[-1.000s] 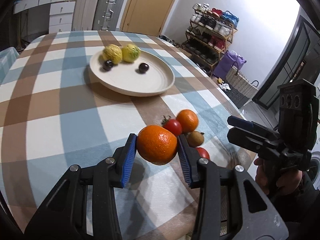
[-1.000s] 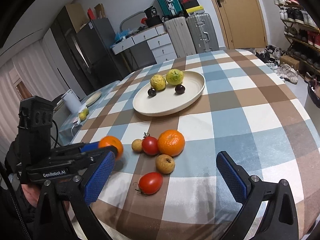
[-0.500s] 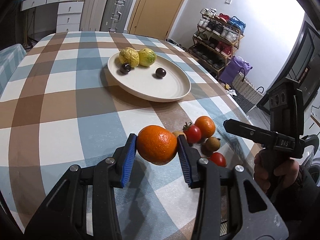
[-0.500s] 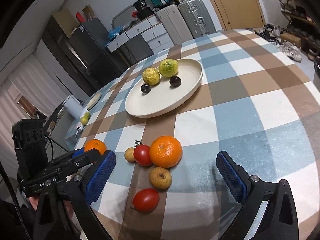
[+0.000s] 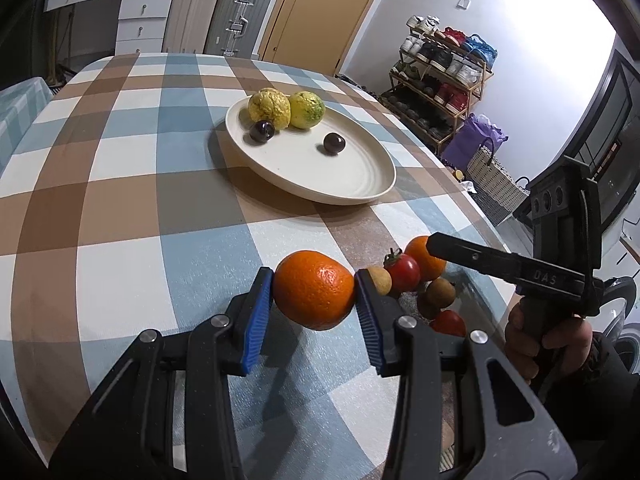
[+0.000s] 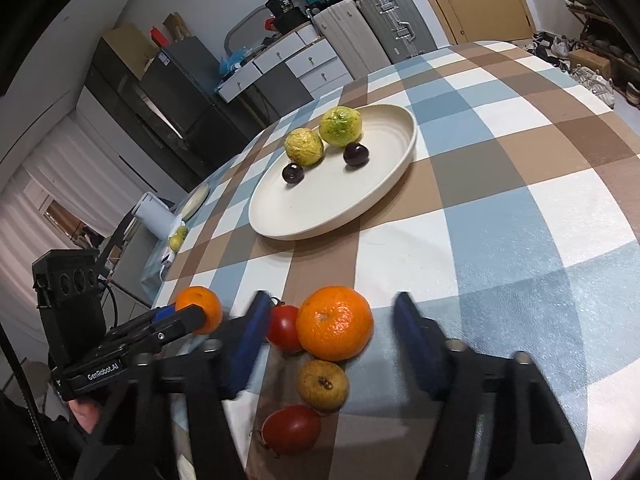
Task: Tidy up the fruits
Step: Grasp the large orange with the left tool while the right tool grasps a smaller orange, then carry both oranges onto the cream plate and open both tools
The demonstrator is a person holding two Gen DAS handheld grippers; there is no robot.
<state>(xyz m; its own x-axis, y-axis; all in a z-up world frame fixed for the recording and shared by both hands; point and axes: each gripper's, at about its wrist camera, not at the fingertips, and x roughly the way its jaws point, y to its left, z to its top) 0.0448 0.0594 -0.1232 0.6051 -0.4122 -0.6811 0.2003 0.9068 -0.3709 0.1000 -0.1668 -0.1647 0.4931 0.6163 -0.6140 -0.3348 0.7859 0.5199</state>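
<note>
My left gripper (image 5: 314, 307) is shut on an orange (image 5: 314, 289) and holds it above the checked tablecloth, short of the cream plate (image 5: 360, 184); the held orange also shows in the right wrist view (image 6: 200, 309). The plate (image 6: 320, 216) holds two yellow-green fruits (image 6: 340, 126) and two dark plums (image 6: 356, 155). My right gripper (image 6: 330, 344) is open, its blue pads either side of a second orange (image 6: 335, 328) on the table. Beside it lie a red tomato (image 6: 284, 328), a brown fruit (image 6: 322, 385) and another tomato (image 6: 292, 429).
The table edge (image 6: 160, 280) drops off at the left of the right wrist view, with a side table (image 6: 176, 216) beyond. Suitcases (image 5: 236, 16), drawers and a door stand behind the table; a shoe rack (image 5: 444, 64) stands at the right.
My left gripper carried the orange towards the plate. My right gripper dropped down and forward over the fruit pile, and its jaws narrowed around the second orange.
</note>
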